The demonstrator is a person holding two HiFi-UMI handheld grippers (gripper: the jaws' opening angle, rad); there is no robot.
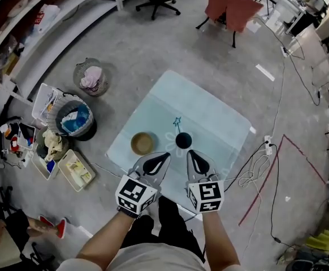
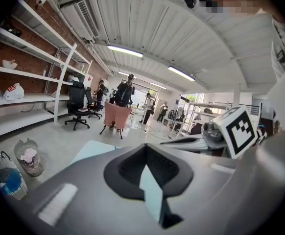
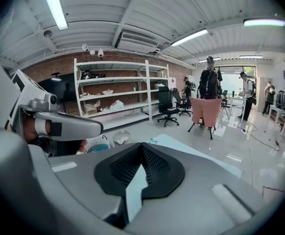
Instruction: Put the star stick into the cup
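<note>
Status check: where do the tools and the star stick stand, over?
Left tool shut, empty; right tool shut, empty. Both hover at the table's near edge. Star stick stands upright in dark cup. Tan bowl left of it, nothing blocking.

Holding left gripper and right gripper side by side above near edge of tabletop, slightly apart. Pointing both forward, away from body, tips angled a little toward each other. Pressing both pairs of jaws together at tips, nothing between. Carrying left marker cube and right marker cube uppermost, next to wrists. Reaching with left forearm and right forearm bare, extended forward.
</note>
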